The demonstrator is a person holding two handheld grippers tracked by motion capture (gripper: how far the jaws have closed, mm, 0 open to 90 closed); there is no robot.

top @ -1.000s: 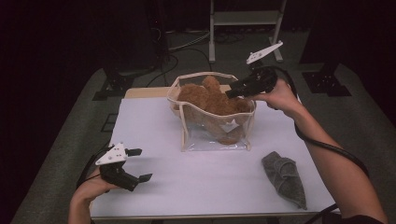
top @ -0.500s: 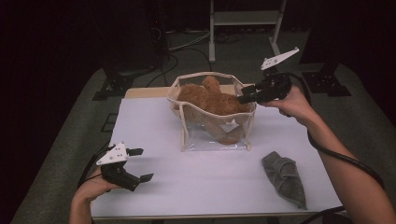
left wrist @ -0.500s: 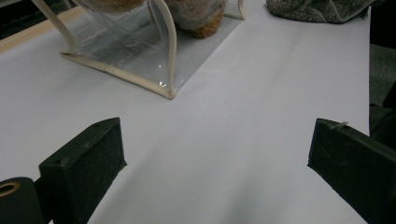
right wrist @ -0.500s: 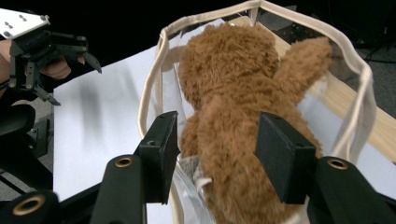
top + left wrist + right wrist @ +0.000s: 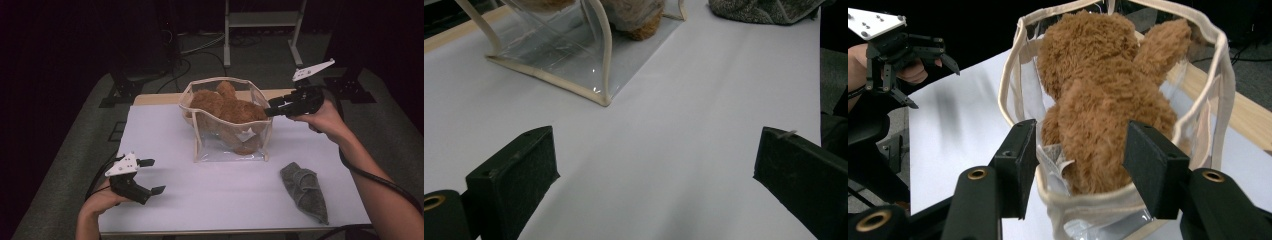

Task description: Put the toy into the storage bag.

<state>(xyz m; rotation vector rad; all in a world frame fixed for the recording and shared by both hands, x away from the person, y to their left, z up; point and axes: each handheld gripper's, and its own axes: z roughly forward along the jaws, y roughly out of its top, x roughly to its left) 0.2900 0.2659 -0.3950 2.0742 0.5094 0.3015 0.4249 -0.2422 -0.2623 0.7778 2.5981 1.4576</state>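
One white table (image 5: 165,130) is sitting in a dark room; right gripper (image 5: 272,109), jaws apart and just opening wider, is hovering at the clear bag (image 5: 227,145) holding the teddy (image 5: 230,107); left gripper (image 5: 150,176) is gaping wide.

Seen from above, facing forward and down over the whole worktop (image 5: 165,200); from low and close along the left gripper (image 5: 659,185) toward the clear bag (image 5: 574,65); from close behind the right gripper (image 5: 1078,170), bag shared throughout.
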